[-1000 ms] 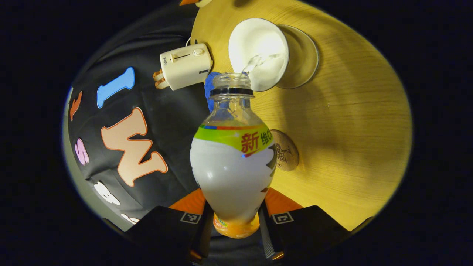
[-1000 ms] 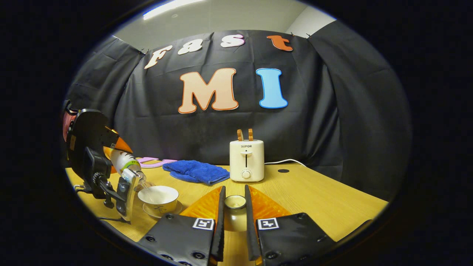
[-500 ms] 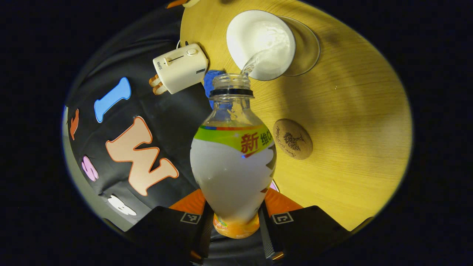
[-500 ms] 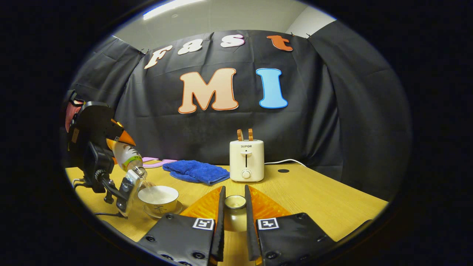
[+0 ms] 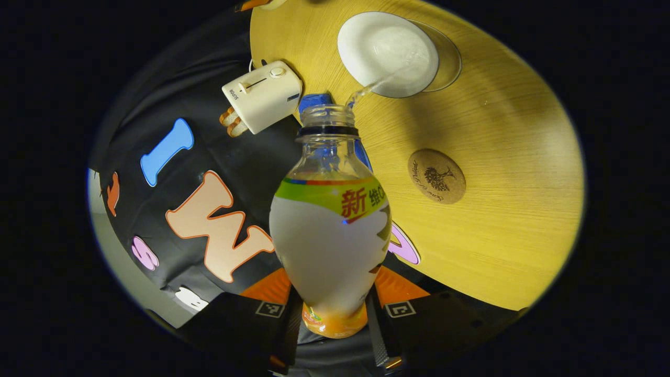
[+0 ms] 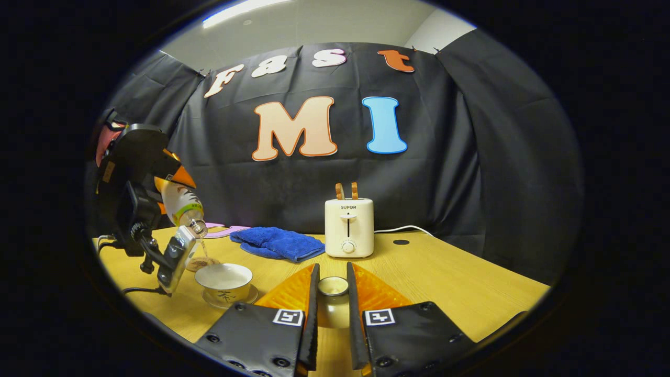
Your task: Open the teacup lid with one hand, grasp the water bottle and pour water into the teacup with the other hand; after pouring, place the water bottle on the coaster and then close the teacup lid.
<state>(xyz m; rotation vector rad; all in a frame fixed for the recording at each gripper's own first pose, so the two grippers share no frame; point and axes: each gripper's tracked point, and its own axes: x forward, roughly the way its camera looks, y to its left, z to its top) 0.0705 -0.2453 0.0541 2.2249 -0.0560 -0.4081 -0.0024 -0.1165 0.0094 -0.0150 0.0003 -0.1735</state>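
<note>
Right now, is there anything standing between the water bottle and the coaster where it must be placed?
Nothing visible does. The left gripper holds the water bottle tilted over the teacup; the cork coaster lies bare on the table beside it, with open wood between them.

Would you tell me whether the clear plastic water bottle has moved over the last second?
Yes: in the right gripper view the clear plastic water bottle has risen against the cream toaster.
</note>
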